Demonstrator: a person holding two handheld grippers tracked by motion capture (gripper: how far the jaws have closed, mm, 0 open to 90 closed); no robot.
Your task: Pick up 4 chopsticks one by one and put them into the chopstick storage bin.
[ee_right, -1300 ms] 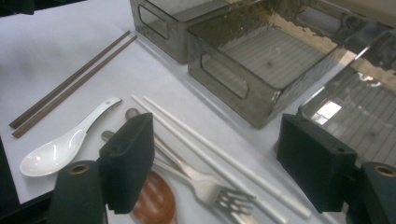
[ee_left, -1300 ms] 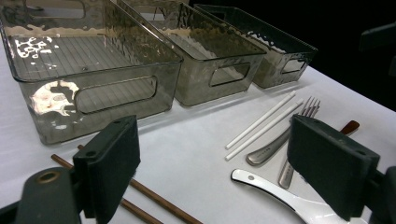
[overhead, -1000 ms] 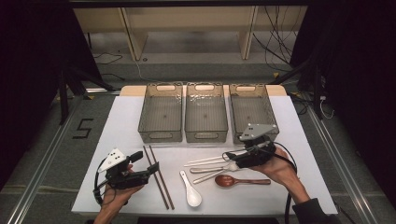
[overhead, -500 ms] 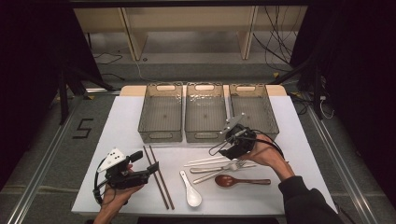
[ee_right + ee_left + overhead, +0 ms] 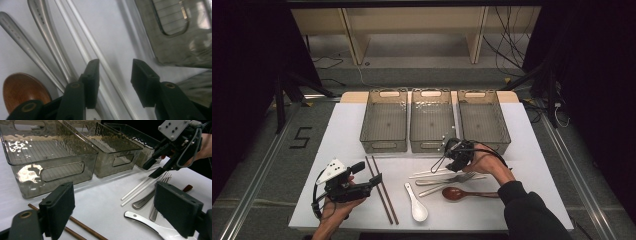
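Your right tool [image 5: 451, 156] points down at the two white chopsticks [image 5: 100, 53] on the counter [image 5: 532, 165], just in front of the middle bin [image 5: 431, 122] and the right bin [image 5: 483, 120]. Its jaws have just been closing. They stand partly apart, with one white chopstick between them, but the pads do not press on it yet. The white chopsticks lie flat, side by side, next to two metal forks [image 5: 452, 180] and a brown spoon [image 5: 457, 193].

Your left tool [image 5: 362, 181] sits low in your left hand [image 5: 337, 207], near the front of the counter. Its jaws are wide apart and hold nothing. Two brown chopsticks [image 5: 382, 190] lie just beside it, and a white spoon [image 5: 417, 205] lies a little farther to the right. Three see-through bins stand in a row at the back, with the left bin [image 5: 384, 122] nearest your left tool.
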